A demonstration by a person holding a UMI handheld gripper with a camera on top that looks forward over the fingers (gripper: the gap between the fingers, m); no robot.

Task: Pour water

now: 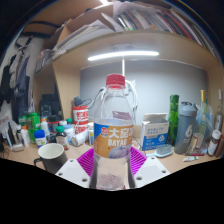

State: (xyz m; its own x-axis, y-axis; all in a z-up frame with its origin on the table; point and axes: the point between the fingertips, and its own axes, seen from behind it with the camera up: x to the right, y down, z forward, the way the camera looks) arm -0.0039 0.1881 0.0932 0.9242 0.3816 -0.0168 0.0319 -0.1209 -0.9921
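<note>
A clear plastic water bottle [114, 125] with a red cap and a blue-and-red label stands upright between my fingers, lifted in front of the desk. My gripper [112, 168] is shut on the bottle's lower body, the purple pads [87, 160] pressing on both sides. The bottle's base hides the fingertips. A white mug [50, 156] with a dark inside sits on the desk to the left of the fingers.
The desk is crowded: a red-and-white can [80, 116] and small bottles at the left, a blue-and-white box [155, 133] to the right, a dark green bottle [173, 118] and a grey tumbler [186, 128] beyond it. A lit shelf runs overhead.
</note>
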